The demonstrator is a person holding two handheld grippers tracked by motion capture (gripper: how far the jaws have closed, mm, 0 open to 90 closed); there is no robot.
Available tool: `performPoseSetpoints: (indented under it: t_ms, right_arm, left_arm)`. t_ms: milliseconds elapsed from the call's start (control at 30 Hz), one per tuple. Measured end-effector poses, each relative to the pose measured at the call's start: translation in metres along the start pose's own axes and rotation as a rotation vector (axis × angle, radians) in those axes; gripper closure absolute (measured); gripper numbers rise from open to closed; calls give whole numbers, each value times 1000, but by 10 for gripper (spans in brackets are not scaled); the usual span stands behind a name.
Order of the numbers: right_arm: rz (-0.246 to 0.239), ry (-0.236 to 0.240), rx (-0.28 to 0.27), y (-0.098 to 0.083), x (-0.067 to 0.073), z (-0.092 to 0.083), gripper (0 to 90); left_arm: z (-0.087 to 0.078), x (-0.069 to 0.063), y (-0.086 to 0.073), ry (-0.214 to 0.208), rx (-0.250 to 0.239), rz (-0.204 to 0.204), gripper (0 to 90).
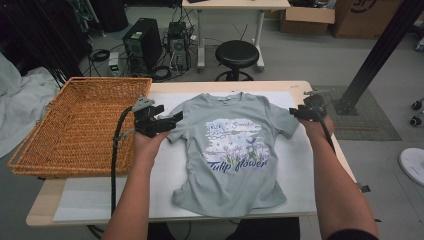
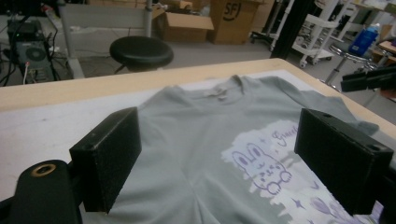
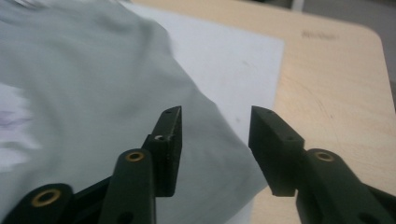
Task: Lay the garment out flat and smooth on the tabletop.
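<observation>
Right now my left gripper (image 1: 175, 119) hovers at the left sleeve of the grey-green cotton T-shirt with the purple tulip print (image 1: 232, 150), jaws spread wide, nothing between them. That shirt lies flat, face up, on the white sheet (image 1: 165, 175) covering the pale wooden table (image 1: 345, 165). My right gripper (image 1: 296, 113) sits at the other sleeve's edge, its 2 jaws parted, gripping nothing. Beside the sheet sits a woven wicker basket (image 1: 80, 125).

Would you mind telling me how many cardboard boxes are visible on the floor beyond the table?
2. One open cardboard box sits past the far desk's right leg; a larger closed box stands just right of it. Others may be hidden outside the frame.
</observation>
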State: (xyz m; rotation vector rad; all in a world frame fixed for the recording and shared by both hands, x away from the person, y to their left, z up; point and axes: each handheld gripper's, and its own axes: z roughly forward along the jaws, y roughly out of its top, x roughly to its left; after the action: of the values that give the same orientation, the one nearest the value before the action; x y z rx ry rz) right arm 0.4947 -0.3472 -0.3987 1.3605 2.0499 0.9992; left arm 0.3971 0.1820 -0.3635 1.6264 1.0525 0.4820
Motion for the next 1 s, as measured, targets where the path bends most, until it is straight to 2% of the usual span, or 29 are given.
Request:
performPoseSetpoints:
  t_ms: [100,167,200,233,300,367,433,500,633,767,867,933,1000]
  right_arm:
    - [-19,30,-78,-8,13,-29,489]
    - [-33,45,-127,-19,24,-51,467]
    - [-34,82,-154,-27,31,-64,448]
    - [-32,89,-169,-34,38,-75,438]
    - [-20,139,-212,-50,50,-95,438]
    - [-45,157,-228,-70,66,-115,442]
    - [-57,196,-237,-92,82,-132,444]
    - [-88,217,-221,-116,100,-146,443]
    - [-95,249,-207,-151,122,-162,447]
    - [-70,268,-177,-179,137,-162,444]
    - [-81,276,-187,-184,144,-164,444]
    - [-81,277,-195,-184,146,-165,445]
    - [-74,284,-200,-183,147,-163,445]
  left_arm:
    - [-11,-10,-7,-28,-17,-1,151]
    - [-23,-17,-18,-50,-25,-6,151]
    - [-29,-21,-24,-54,-25,-9,151]
    - [-35,-25,-30,-58,-24,-17,152]
    - [-47,-34,-45,-67,-11,-26,151]
    - [-58,-42,-58,-77,-4,-24,152]
    - [-72,-52,-75,-85,2,-13,152]
    - [-86,-60,-93,-99,15,-15,153]
    - [-105,-74,-116,-106,29,7,155]
    - [-115,-84,-136,-114,40,-1,158]
    - [-118,-89,-142,-120,57,23,162]
    - [-118,-93,-147,-117,86,51,172]
    - [-117,-95,-151,-116,105,73,221]
